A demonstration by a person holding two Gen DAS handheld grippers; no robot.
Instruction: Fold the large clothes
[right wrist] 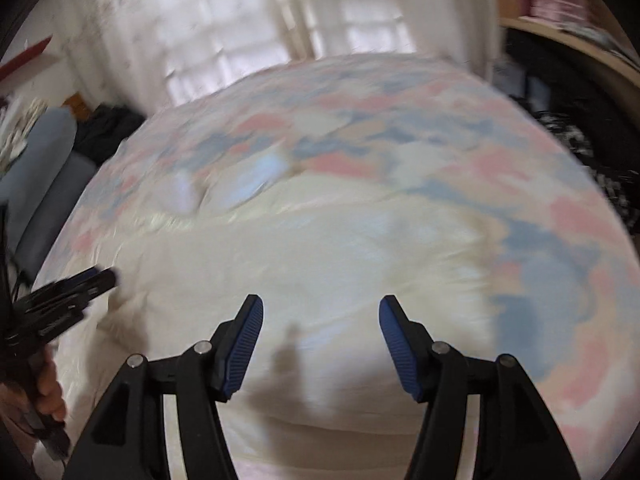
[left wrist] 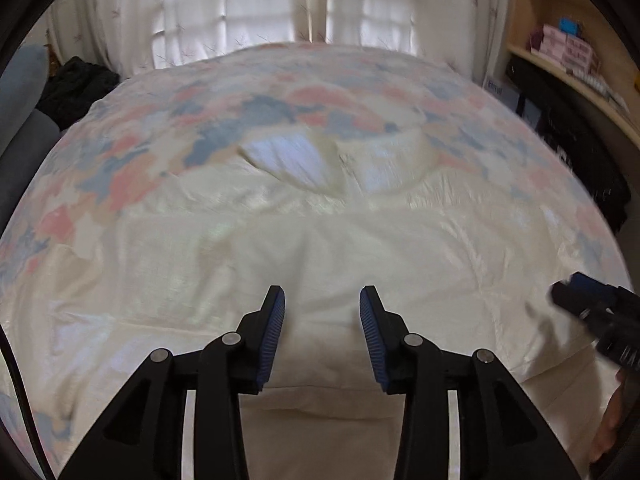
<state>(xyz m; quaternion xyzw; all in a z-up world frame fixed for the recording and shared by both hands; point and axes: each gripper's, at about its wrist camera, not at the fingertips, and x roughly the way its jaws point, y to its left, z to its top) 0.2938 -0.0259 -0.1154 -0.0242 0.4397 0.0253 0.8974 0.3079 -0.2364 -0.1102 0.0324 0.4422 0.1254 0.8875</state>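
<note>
A large cream garment lies spread on a bed with a pink-and-blue patterned cover. Its collar with pale blue lining points away from me. My left gripper is open and empty, hovering over the garment's near part. My right gripper is open and empty, above the same garment. The right gripper also shows at the right edge of the left wrist view. The left gripper shows at the left edge of the right wrist view. Both views are blurred by motion.
Curtained windows stand behind the bed. A wooden shelf with boxes is at the right, with dark items below. A dark pile of clothing and a grey cushion lie at the left.
</note>
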